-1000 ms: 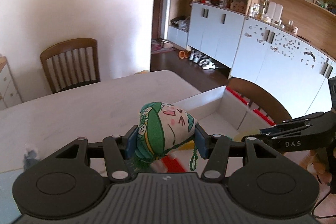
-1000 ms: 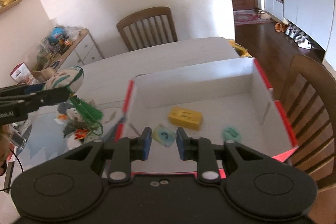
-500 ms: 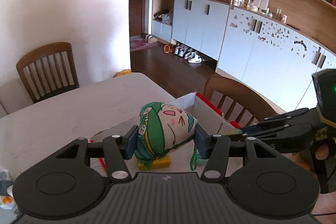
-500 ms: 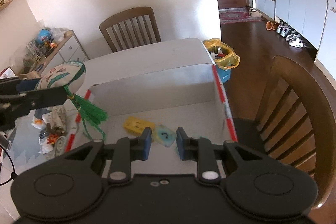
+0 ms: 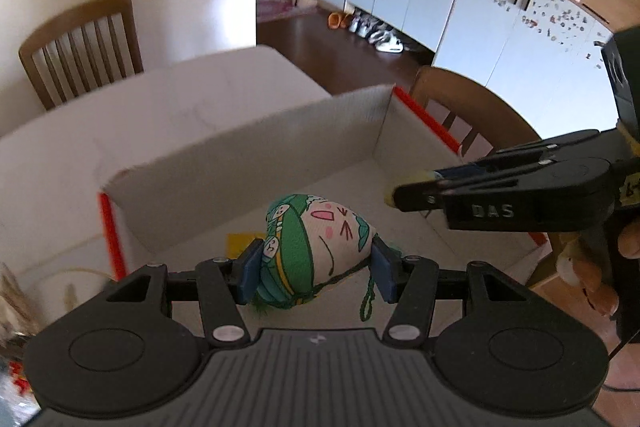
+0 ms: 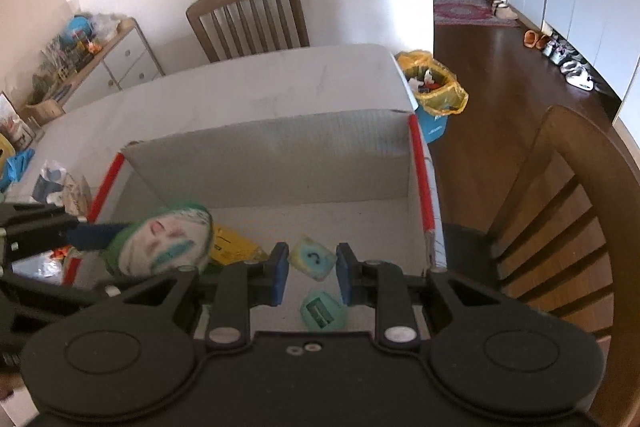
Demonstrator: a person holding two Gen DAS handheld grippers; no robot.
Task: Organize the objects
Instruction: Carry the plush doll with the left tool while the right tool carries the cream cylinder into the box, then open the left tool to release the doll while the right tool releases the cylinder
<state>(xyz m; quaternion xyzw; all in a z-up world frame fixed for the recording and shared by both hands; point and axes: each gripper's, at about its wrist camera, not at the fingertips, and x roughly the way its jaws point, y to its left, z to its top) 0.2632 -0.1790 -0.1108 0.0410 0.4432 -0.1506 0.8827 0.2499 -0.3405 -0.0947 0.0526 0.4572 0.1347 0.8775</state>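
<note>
1. The left gripper (image 5: 316, 267) clamps a small stuffed toy (image 5: 316, 247) between its two blue pads, jaws about half open around it. The toy is egg-shaped, with a cream face, pink cheeks, green hair and a green cord hanging from it.
2. The toy is held over the near left part of an open cardboard box (image 5: 248, 143), above the box floor and not touching it.
3. The box has white inner walls and red-edged sides, and it sits on a pale table (image 6: 256, 87).
4. The right gripper (image 6: 312, 273) has its jaws at their narrowest. In the left wrist view a small yellowish thing shows at its tips; what it is, and whether it is gripped, cannot be told.
5. On the box floor lie a yellow block (image 6: 234, 247), a pale blue and yellow cube (image 6: 312, 258) with a dark mark, and a teal round piece (image 6: 322, 313).
6. A wooden chair (image 6: 250, 15) stands at the far side of the table, and another wooden chair (image 6: 568, 211) stands to the right of the box.
7. A bin with a yellow liner (image 6: 434, 87) stands on the floor past the table's far right corner.
</note>
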